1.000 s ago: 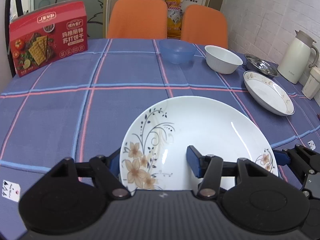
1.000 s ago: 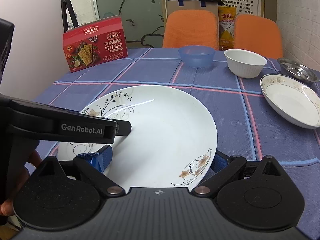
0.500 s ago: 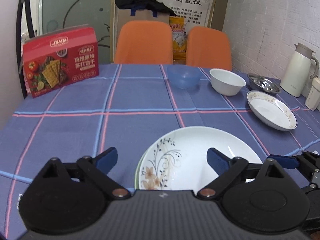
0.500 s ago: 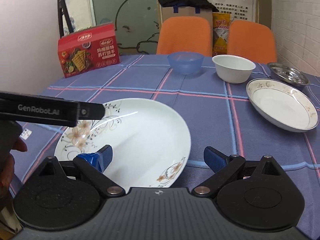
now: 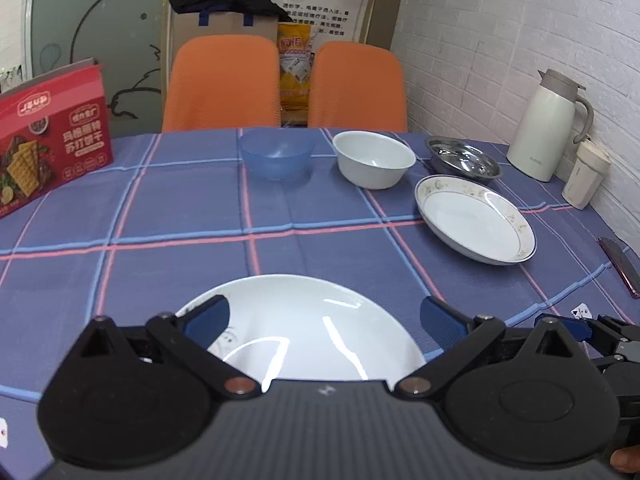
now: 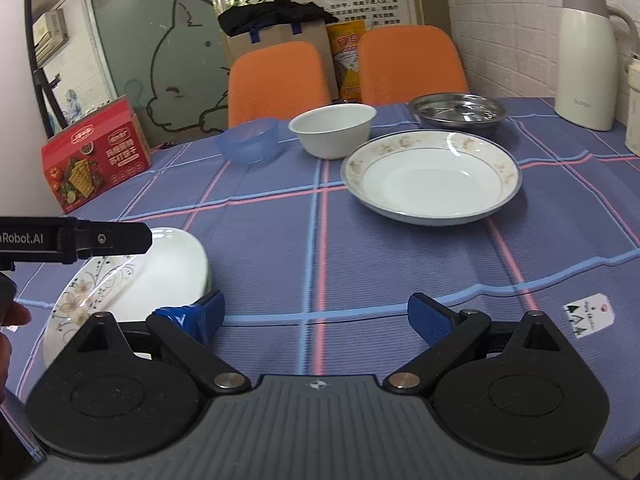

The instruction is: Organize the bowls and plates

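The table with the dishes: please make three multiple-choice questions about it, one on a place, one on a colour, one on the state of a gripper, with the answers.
1. Where does the metal dish stand?
A. in front of the flowered plate
B. behind the gold-rimmed plate, near the white jug
C. on the red box

2. What colour is the bowl directly left of the white bowl?
A. blue
B. green
C. orange

3. In what state is the right gripper?
A. shut on a bowl
B. shut on a plate
C. open, holding nothing

Answers:
1. B: it lies beyond the gold-rimmed plate, beside the white jug.
2. A: the blue bowl is translucent blue.
3. C: the jaws stand wide apart over the bare tablecloth.
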{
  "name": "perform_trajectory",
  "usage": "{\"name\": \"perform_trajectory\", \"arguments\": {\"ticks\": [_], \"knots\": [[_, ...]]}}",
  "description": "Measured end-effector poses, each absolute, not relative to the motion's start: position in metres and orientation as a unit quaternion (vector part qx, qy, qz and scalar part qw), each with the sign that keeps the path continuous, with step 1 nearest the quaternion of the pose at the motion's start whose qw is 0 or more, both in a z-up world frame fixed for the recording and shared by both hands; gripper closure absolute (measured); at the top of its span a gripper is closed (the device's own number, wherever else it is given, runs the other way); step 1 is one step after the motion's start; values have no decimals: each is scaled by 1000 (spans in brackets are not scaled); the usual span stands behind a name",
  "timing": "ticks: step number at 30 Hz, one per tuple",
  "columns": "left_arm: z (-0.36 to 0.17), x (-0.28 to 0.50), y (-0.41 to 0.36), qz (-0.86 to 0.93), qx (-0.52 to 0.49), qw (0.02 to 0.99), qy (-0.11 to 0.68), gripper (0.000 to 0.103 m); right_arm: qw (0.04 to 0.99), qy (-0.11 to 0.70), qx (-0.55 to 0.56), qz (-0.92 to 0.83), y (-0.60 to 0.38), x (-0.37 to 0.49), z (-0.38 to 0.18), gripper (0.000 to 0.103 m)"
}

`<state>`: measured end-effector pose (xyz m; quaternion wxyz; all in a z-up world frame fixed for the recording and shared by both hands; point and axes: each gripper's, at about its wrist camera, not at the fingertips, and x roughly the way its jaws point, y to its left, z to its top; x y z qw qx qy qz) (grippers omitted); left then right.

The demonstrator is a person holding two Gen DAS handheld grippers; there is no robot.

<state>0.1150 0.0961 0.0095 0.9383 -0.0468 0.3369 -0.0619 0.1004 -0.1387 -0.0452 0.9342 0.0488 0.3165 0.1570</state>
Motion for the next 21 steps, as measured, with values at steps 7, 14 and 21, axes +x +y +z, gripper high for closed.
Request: {"name": "perform_trajectory", "arguments": {"ticks": [7,14,21], "knots": [[18,160,51,-102,-27,932,348,3,941,311,59,120,-188,130,-34,17],[16,251,5,-164,-29,905,392,2,942,323,37,84,-218,206,-33,17],[-12,307,-23,-161,-23,888,430,2,927,364,34,79,-226,248,-57,17]]}}
